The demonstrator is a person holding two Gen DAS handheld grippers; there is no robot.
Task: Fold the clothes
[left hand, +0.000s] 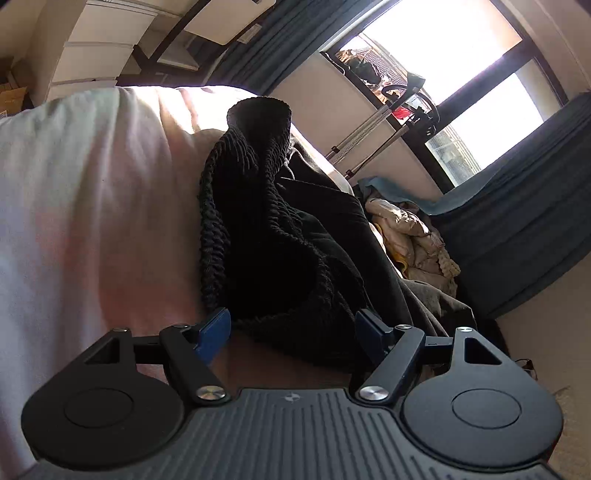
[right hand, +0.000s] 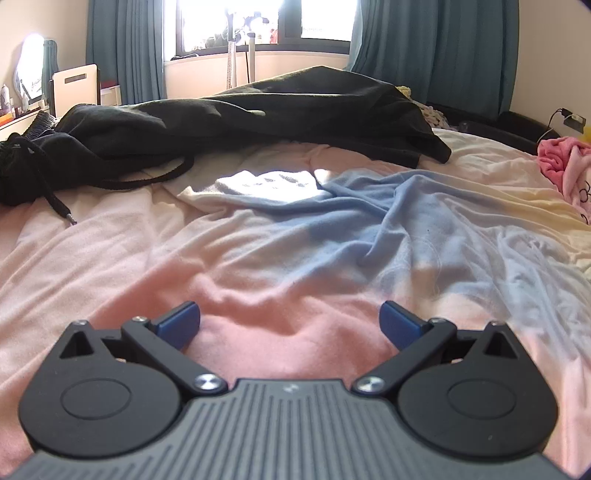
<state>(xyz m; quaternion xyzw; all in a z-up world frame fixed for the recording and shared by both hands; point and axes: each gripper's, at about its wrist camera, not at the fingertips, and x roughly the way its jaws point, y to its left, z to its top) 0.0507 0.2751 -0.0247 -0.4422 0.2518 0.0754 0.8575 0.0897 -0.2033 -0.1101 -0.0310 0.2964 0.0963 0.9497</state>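
Both grippers have their blue fingers spread wide and hold nothing: the left gripper (left hand: 293, 330) sits right at a bunched black garment (left hand: 273, 229). The right gripper (right hand: 290, 325) hovers low over the pink and blue blanket (right hand: 280, 236) on the bed, with the garment (right hand: 258, 110) lying farther off toward the window (right hand: 258, 22).

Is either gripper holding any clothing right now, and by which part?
Nothing is held. The left gripper is open before the black ribbed-knit garment; the right gripper is open over the pink and blue bedsheet.
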